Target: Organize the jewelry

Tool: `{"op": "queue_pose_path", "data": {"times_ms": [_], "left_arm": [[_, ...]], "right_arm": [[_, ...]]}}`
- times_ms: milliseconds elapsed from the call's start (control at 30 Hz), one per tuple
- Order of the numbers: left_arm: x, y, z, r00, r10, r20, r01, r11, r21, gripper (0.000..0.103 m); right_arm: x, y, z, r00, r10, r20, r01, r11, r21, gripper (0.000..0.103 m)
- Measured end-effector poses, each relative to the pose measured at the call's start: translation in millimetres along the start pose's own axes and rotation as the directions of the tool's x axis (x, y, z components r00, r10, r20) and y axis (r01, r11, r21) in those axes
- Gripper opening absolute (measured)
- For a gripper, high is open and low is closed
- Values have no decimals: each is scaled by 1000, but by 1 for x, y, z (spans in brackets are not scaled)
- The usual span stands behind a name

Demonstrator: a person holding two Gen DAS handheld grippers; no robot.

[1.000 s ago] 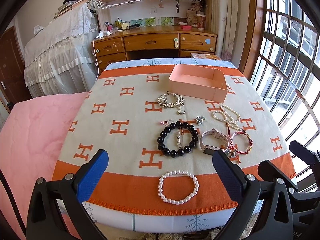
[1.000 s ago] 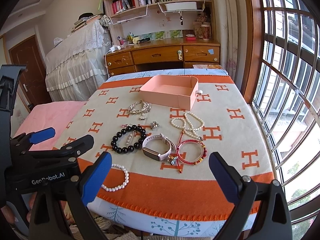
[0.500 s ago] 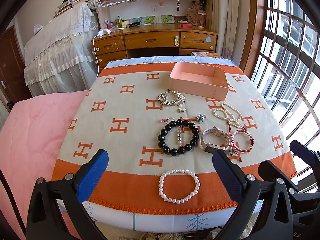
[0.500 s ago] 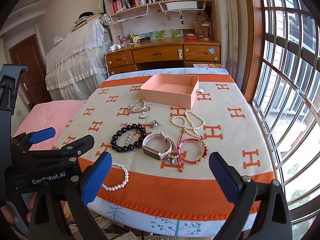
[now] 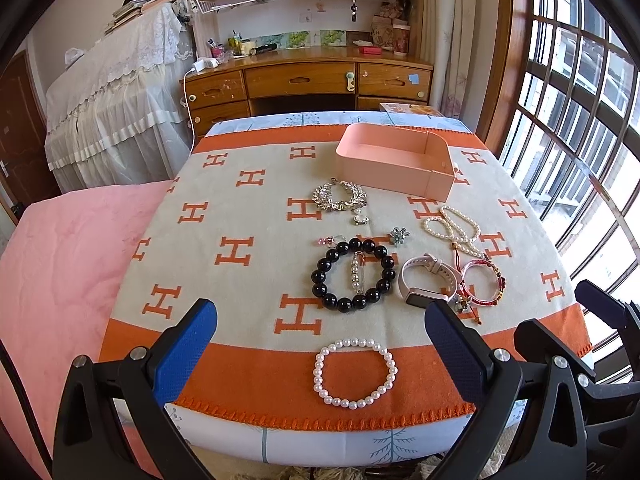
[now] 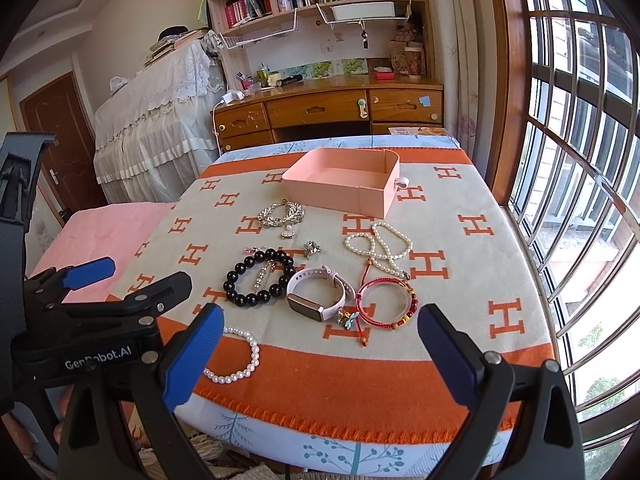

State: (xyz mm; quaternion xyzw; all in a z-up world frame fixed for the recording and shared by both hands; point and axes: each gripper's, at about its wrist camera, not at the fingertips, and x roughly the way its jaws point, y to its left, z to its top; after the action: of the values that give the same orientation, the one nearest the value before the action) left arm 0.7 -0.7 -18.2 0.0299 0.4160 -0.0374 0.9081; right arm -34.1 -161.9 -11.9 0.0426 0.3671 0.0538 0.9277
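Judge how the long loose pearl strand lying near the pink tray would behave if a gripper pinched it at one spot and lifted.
The pearl strand lies in slack, overlapping loops, so it is probably floppy and would dangle from one pinch. Its small round beads look smooth, so the pads may slip. Its end lies by the red cord bracelet and might drag it.

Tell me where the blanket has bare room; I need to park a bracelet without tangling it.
Free: the blanket's left half, left of the black bead bracelet and silver leaf bracelet; also the right side, between the red cord bracelet and the window. Crowded: the centre, from the pink tray down to the white pearl bracelet.
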Motion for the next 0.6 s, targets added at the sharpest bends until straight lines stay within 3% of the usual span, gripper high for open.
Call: {"op": "queue_pose_path", "data": {"times_ms": [500, 600], "left_arm": [[31, -13, 19, 998, -14, -60, 16, 1000, 27, 102], [40, -13, 23, 997, -42, -64, 44, 999, 31, 102]], "right_arm": [[22, -19, 10, 998, 37, -54, -36, 999, 22, 97], [31, -24, 14, 996, 47, -77, -45, 999, 24, 90]]}}
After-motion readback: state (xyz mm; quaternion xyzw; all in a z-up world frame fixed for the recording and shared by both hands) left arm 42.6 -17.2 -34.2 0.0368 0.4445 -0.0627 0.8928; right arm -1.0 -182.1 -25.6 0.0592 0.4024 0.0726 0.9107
